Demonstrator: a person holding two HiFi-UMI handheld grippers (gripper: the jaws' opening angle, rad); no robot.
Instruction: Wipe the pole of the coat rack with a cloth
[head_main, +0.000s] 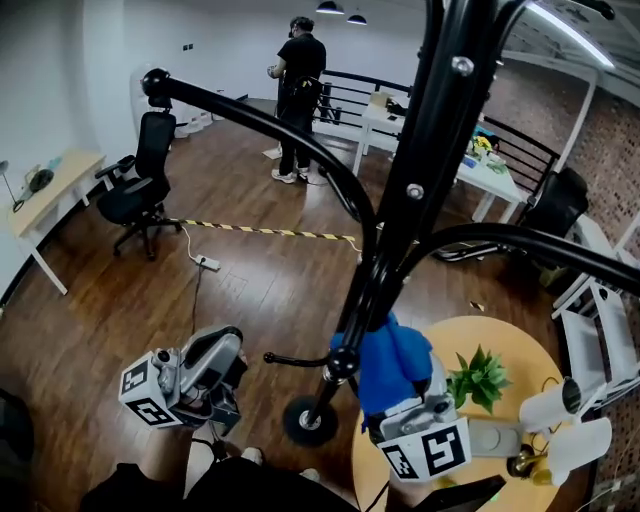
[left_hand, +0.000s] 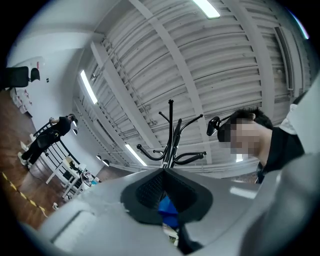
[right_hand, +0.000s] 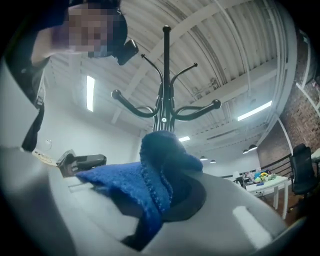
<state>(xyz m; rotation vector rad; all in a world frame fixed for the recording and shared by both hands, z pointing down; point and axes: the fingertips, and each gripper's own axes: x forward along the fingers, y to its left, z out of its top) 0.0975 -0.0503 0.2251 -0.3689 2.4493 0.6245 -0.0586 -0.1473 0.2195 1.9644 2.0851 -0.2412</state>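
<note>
The black coat rack pole (head_main: 395, 230) runs from the top of the head view down to its round base (head_main: 308, 421). A blue cloth (head_main: 392, 362) lies against the pole's lower part on its right side. My right gripper (head_main: 405, 395) is shut on it, and the cloth drapes over its jaws (right_hand: 150, 180). In the right gripper view the coat rack (right_hand: 164, 100) rises straight ahead. My left gripper (head_main: 232, 345) sits left of the pole and apart from it. Its jaws are together with nothing held. In its own view the rack (left_hand: 171, 140) and a bit of blue cloth (left_hand: 167, 207) show beyond them.
A round wooden table (head_main: 500, 340) with a green plant (head_main: 480, 376) and white objects (head_main: 562, 412) stands right of the base. Curved rack arms (head_main: 260, 120) reach out overhead. Behind are an office chair (head_main: 140, 180), a floor power strip (head_main: 207, 263), striped tape (head_main: 260, 230), white desks (head_main: 385, 125) and a standing person (head_main: 298, 90).
</note>
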